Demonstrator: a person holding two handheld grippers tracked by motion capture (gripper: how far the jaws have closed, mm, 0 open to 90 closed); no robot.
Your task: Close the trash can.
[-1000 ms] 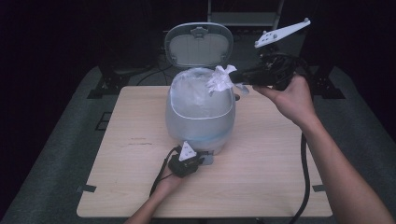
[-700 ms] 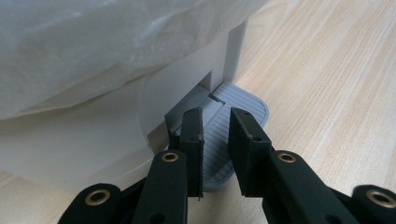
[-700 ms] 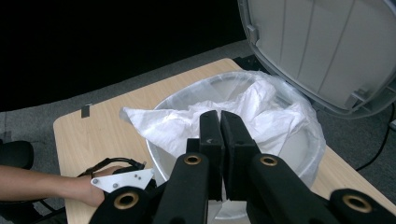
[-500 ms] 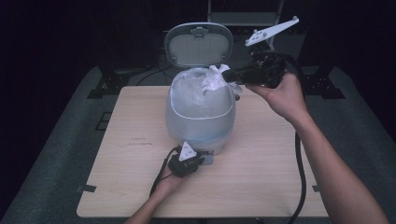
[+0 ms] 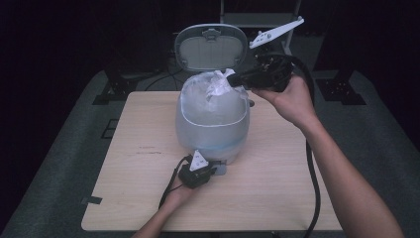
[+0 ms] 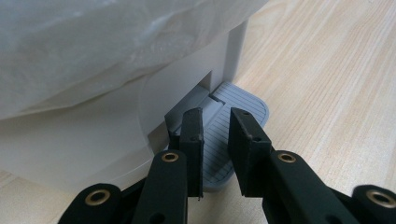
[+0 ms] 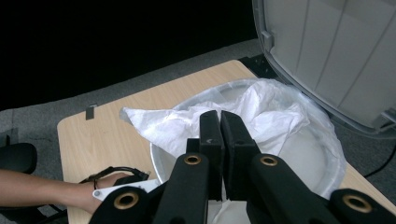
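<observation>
My right gripper [image 5: 236,79] hangs over the top of the pedal bin [image 5: 213,130], coming in from about 2 o'clock of it in the high view, and its 2 jaws are clamped on a bunched white piece of the bag liner [image 5: 218,84] that sits in the bin's mouth. In the right gripper view the same right gripper [image 7: 220,122] shows its jaws pressed almost flat together with the crumpled liner [image 7: 261,112] spreading out past their tips at 12 o'clock, over the round rim of the bin [image 7: 161,161]. The bin's grey lid [image 5: 211,47] stands open and upright at 12 o'clock of the bin, well behind the liner. My left gripper [image 5: 214,169] lies low on the wooden table [image 5: 133,173], at about 6 o'clock of the bin and right against its foot. In the left gripper view my left gripper [image 6: 215,122] has its jaws drawn as near together as they go, a narrow gap between them, holding nothing, resting on the ribbed grey pedal [image 6: 247,105] that sticks out from the bin's base [image 6: 93,144]. The liner [image 6: 93,51] bulges over the bin's side at 11 o'clock above those jaws. The bin itself stands near the middle of the table, towards the far edge.
</observation>
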